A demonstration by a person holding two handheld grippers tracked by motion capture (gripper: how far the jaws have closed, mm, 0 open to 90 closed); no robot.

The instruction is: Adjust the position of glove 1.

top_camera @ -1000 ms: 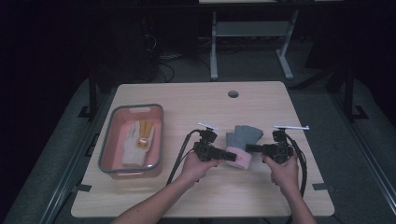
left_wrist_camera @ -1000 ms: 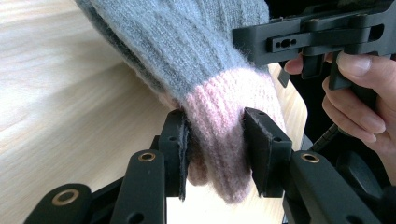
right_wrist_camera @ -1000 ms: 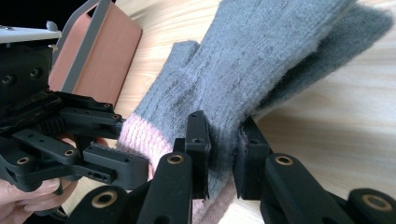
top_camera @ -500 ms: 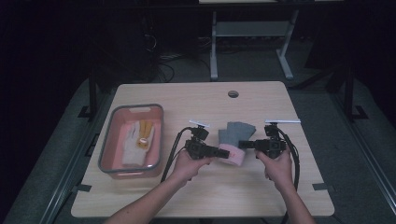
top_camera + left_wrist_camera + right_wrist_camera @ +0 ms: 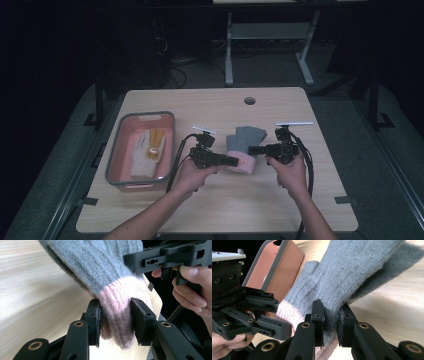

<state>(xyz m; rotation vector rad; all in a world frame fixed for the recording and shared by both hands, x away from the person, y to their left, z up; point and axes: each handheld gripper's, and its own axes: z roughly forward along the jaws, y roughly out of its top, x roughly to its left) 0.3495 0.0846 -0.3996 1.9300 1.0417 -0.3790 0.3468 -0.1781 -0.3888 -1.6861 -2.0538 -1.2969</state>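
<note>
Glove hangs pinched between left tool and right tool, seemingly off the table.

Both my grippers, left and right, drift toward nine o'clock in the high view with the grey-and-pink glove pinched between them, carrying it closer to the pink tray.

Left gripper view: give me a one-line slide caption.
Left gripper shut on the pink cuff of a grey knit glove above the wooden table, right gripper alongside.
</note>
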